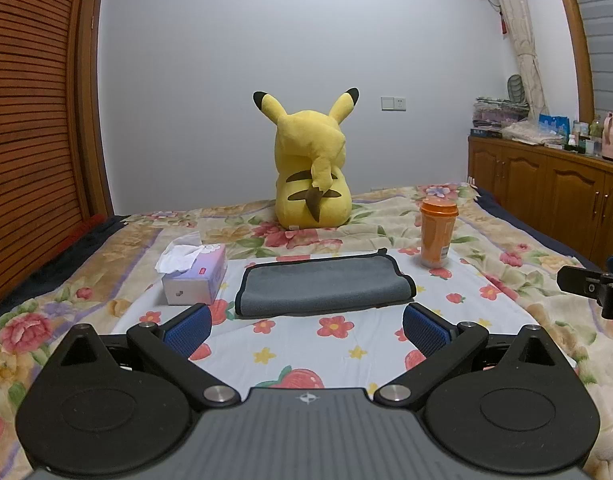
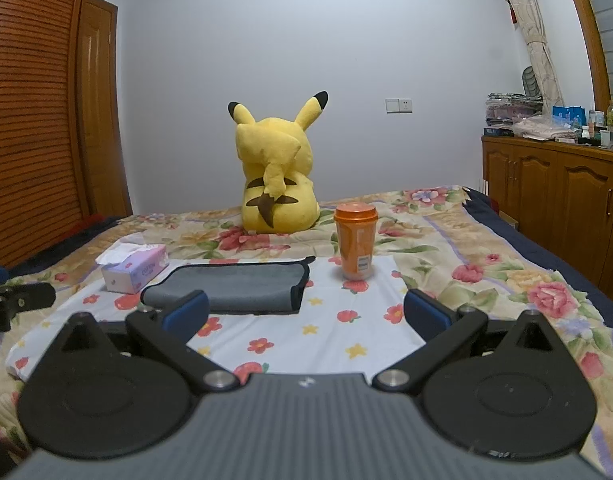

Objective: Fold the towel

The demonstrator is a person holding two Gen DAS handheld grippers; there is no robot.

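Tissue box (image 1: 194, 274) sits just left of the grey towel (image 1: 324, 286), orange cup (image 1: 437, 236) just past its far-right corner, all on the flowered cloth (image 1: 346, 344) over the bed. Towel lies flat, apparently already doubled, long axis running left-right, ahead of both tools; the left gripper (image 1: 306, 326) faces it almost dead centre, the right gripper (image 2: 306, 314) sits off toward its right end, so left looks nearer. Both have jaws spread wide, holding nothing, short of the near hem.
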